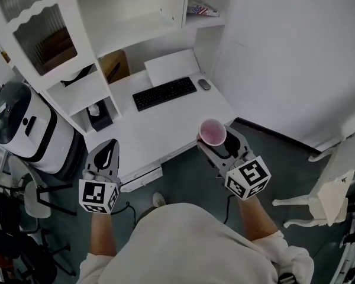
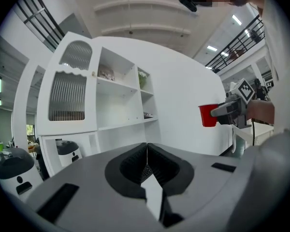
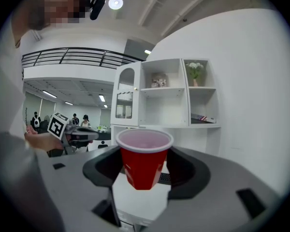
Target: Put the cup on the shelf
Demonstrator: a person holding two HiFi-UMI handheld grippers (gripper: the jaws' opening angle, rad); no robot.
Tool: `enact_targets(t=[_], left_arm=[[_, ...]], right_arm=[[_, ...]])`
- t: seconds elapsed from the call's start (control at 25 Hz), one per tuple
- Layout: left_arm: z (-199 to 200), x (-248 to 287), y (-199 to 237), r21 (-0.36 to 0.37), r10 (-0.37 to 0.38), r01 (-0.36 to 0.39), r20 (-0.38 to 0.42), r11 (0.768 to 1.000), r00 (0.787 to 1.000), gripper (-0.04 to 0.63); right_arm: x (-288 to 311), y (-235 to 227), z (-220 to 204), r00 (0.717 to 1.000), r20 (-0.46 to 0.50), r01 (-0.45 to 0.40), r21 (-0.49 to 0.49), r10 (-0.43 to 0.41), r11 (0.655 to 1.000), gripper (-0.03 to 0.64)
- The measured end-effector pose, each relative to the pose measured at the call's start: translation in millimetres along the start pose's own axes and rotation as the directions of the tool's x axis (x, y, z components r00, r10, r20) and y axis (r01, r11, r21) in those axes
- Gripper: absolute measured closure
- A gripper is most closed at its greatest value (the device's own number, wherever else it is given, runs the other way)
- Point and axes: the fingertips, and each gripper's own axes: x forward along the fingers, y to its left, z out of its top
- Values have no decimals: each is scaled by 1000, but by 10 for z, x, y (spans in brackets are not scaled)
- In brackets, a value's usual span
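Observation:
A red plastic cup (image 1: 213, 133) with a white rim stands upright between the jaws of my right gripper (image 1: 216, 141), held over the desk's front right corner. In the right gripper view the cup (image 3: 144, 161) fills the middle, and the pads press on its sides. The white shelf unit (image 1: 136, 22) rises behind the desk, and its open shelves (image 3: 164, 93) lie ahead of the cup. My left gripper (image 1: 109, 151) hovers at the desk's front left edge, jaws together, with nothing in it. The left gripper view also shows the cup (image 2: 208, 115) off to the right.
On the white desk (image 1: 165, 129) lie a black keyboard (image 1: 164, 93), a mouse (image 1: 205, 84) and a white sheet (image 1: 173, 67). A book (image 1: 202, 9) rests on an upper right shelf. A white appliance (image 1: 23, 129) stands left of the desk, a white chair (image 1: 337, 188) to the right.

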Motion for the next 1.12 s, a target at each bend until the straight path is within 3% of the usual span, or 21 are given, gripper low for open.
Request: enact_targets(t=[0.6,1.12], left_arm=[[-105,608,886,-22,-82,83,11,996,997,592],[-170,882,1245,-31,-63,63,5,998,998,591]], right_arm=[[1056,-61,238,998,-4,66,18,-66,998,331],[1701,-335,395,999,-3,49,0,-49,999,331]])
